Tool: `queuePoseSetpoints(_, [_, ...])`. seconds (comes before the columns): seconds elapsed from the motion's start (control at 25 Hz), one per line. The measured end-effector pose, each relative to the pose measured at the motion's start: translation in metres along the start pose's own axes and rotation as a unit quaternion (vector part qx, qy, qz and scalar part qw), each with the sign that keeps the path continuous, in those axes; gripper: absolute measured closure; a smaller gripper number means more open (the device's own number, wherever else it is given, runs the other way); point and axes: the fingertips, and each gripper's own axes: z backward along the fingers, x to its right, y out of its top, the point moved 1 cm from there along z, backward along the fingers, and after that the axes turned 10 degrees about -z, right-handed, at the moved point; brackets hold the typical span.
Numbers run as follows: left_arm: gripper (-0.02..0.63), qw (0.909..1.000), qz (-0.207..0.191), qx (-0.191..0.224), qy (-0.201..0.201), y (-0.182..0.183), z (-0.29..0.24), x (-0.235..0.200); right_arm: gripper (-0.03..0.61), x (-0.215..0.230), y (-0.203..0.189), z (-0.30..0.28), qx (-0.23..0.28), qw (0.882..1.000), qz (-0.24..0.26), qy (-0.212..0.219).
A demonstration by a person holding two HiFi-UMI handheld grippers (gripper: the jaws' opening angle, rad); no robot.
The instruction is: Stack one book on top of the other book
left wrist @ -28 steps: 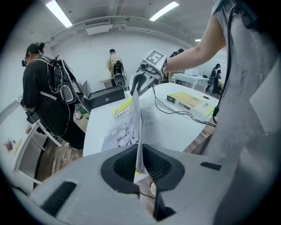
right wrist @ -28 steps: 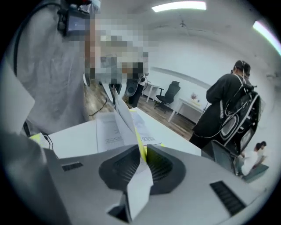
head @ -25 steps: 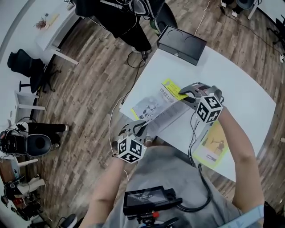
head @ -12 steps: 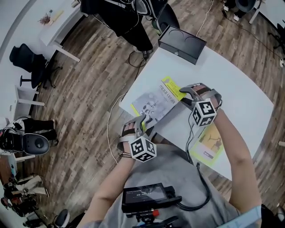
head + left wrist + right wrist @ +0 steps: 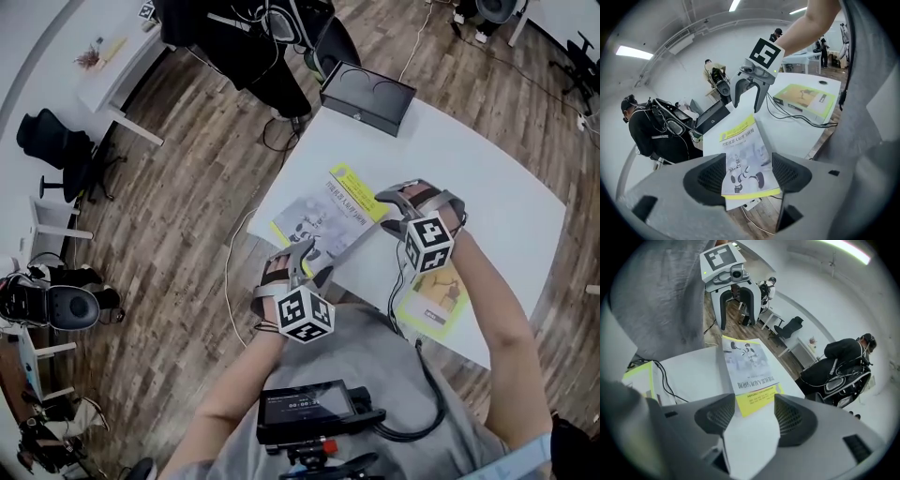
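A grey book with yellow bands [image 5: 323,217] lies flat on the white table [image 5: 487,187], near its left edge. My left gripper [image 5: 309,261] is at the book's near end and its jaws are opening. That end [image 5: 743,157] shows between the pads without being pressed. My right gripper [image 5: 386,211] is at the far, yellow end [image 5: 757,397], also opening, with nothing gripped. A second, yellow-green book [image 5: 436,298] lies apart at the table's near right edge. Each gripper shows in the other's view: the right gripper [image 5: 747,96] and the left gripper [image 5: 737,324].
A black box [image 5: 367,94] stands at the table's far end. A black cable [image 5: 405,281] runs over the yellow-green book [image 5: 804,96]. The grey book's near corner seems to overhang the table's edge above wooden floor. An office chair [image 5: 56,141] stands far left.
Both grippers were shut on the grey book's two ends. Now both have opened and drawn slightly back, and the book rests on the table.
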Motion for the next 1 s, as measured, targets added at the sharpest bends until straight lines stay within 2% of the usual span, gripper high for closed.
queuePoseSetpoints(0.28, [0.321, 0.9998, -0.007, 0.019, -0.005, 0.011, 0.003, -0.004, 0.341, -0.002, 0.01, 0.012, -0.007, 1.0, -0.006, -0.013])
queuePoseSetpoints(0.48, [0.321, 0.9989, -0.002, 0.039, -0.026, 0.016, 0.006, -0.007, 0.341, -0.002, 0.017, 0.022, -0.022, 1.0, -0.012, -0.014])
queuePoseSetpoints(0.56, [0.321, 0.9976, 0.013, 0.053, -0.043, 0.018, 0.009, -0.008, 0.341, 0.001, 0.024, 0.029, -0.015, 0.999, -0.034, -0.022])
queuePoseSetpoints(0.68, [0.321, 0.9941, 0.041, 0.076, -0.066, 0.018, 0.015, -0.019, 0.341, 0.014, 0.036, 0.044, 0.005, 0.994, -0.101, -0.037])
queuePoseSetpoints(0.76, [0.321, 0.9909, 0.061, 0.093, -0.076, 0.016, 0.018, -0.031, 0.341, 0.027, 0.044, 0.055, 0.019, 0.986, -0.157, -0.053])
queuePoseSetpoints(0.84, [0.321, 0.9842, 0.094, 0.115, -0.096, 0.014, 0.02, -0.045, 0.341, 0.043, 0.05, 0.066, 0.034, 0.97, -0.227, -0.076])
queuePoseSetpoints(0.92, [0.321, 0.9706, 0.145, 0.14, -0.132, 0.011, 0.021, -0.062, 0.341, 0.059, 0.058, 0.077, 0.055, 0.946, -0.306, -0.095])
queuePoseSetpoints(1.0, [0.321, 0.9494, 0.198, 0.17, -0.175, 0.011, 0.023, -0.079, 0.341, 0.071, 0.068, 0.086, 0.081, 0.916, -0.38, -0.105])
